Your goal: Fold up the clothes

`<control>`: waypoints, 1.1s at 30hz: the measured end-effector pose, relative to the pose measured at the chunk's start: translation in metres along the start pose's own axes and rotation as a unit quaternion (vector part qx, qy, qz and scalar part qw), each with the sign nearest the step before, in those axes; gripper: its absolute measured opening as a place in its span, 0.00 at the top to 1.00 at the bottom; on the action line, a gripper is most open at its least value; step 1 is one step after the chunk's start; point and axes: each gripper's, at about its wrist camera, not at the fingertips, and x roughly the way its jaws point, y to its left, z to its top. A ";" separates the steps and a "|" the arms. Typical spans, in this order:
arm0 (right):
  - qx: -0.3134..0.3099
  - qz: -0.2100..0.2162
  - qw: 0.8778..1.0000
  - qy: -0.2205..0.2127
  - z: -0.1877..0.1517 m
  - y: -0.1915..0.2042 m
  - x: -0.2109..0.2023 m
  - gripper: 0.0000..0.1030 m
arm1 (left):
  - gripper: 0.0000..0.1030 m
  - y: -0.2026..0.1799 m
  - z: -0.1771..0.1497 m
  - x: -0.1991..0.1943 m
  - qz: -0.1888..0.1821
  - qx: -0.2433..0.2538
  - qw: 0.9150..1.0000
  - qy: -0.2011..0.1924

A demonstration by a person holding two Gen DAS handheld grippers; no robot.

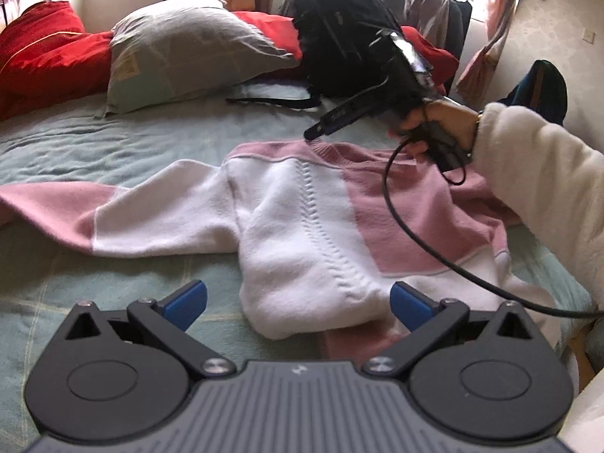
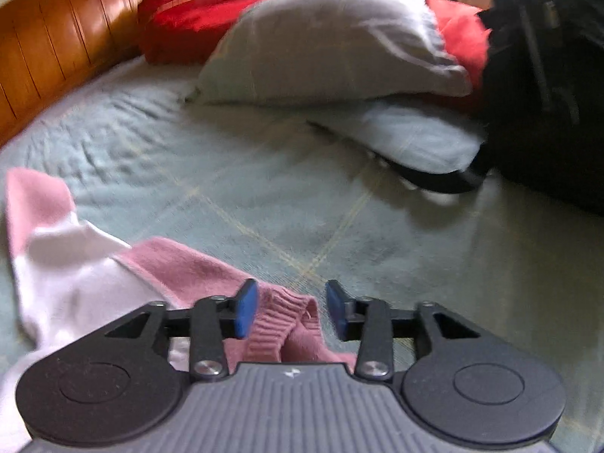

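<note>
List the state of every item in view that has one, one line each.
Pink and white sweater: spread on the bed, hem end doubled over, one sleeve stretched out.
Left gripper: jaws open over the hem.
Right gripper: jaws open, ribbed collar loose between them.
Grey pillow: propped on the red cushions.

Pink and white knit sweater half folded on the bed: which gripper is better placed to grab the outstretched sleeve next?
Probably left. The left gripper is open at the pink and white knit sweater hem, on the outstretched sleeve side. The right gripper sits open over the ribbed pink collar, across the garment.
</note>
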 end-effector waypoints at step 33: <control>0.046 -0.103 0.994 -0.001 -0.077 -0.088 -0.090 0.45 | 0.01 0.029 -0.008 0.010 -0.001 -0.036 0.999 0.001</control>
